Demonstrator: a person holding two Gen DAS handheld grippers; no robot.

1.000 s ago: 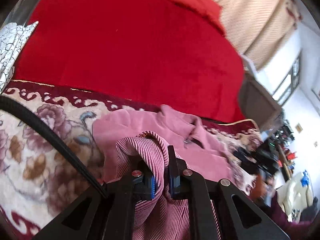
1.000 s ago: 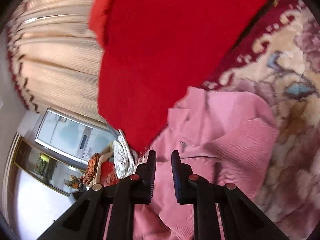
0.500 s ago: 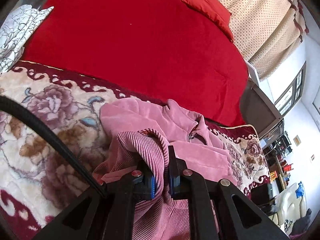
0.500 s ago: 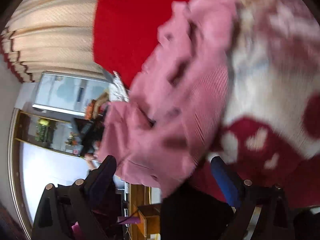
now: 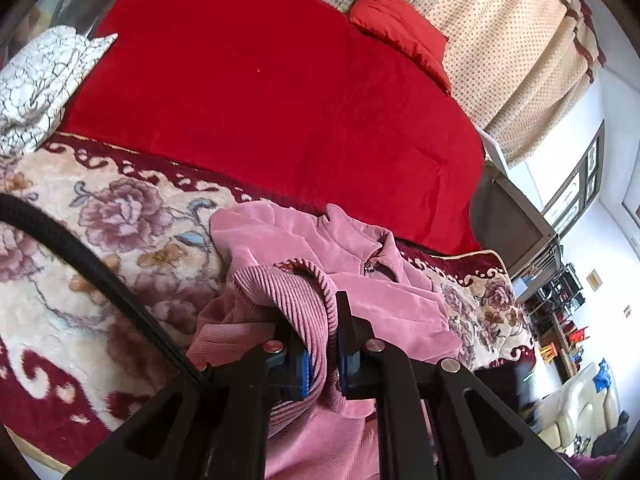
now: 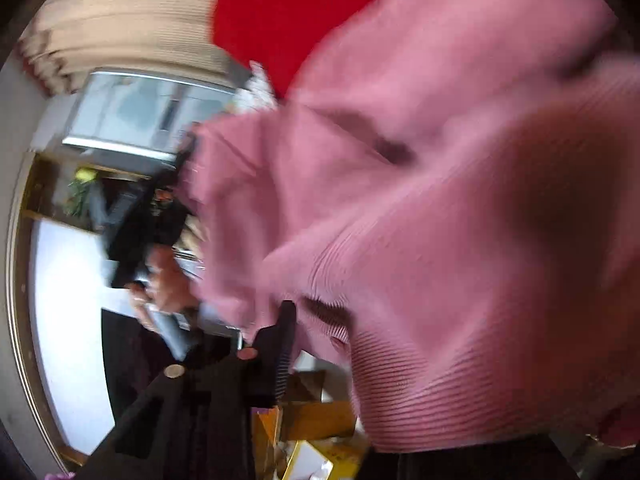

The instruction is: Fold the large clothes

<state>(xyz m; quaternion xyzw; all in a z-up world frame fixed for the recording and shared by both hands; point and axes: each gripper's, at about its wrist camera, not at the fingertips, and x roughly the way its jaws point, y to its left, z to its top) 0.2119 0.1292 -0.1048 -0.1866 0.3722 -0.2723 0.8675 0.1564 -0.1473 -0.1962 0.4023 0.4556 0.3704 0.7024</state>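
A pink ribbed jacket [image 5: 360, 292] with a collar and zip lies crumpled on a floral blanket [image 5: 100, 240]. My left gripper [image 5: 324, 328] is shut on the jacket's ribbed hem, which bunches up between the fingers. In the right wrist view the jacket [image 6: 440, 220] fills most of the blurred frame, very close to the lens. Only the left finger [image 6: 284, 344] of my right gripper shows, beside the ribbed edge; the other finger is hidden behind the cloth.
A red bedspread [image 5: 260, 92] and red pillow [image 5: 396, 20] lie beyond the blanket. A white patterned cloth [image 5: 36, 80] sits at the far left. Dotted curtains [image 5: 520, 40] hang behind. A person's hand holding the other gripper [image 6: 160, 280] shows at the left.
My right gripper opened wide, swung round and moved in close to the jacket's ribbed edge. My left gripper kept its hold on the hem and shifted slightly back.
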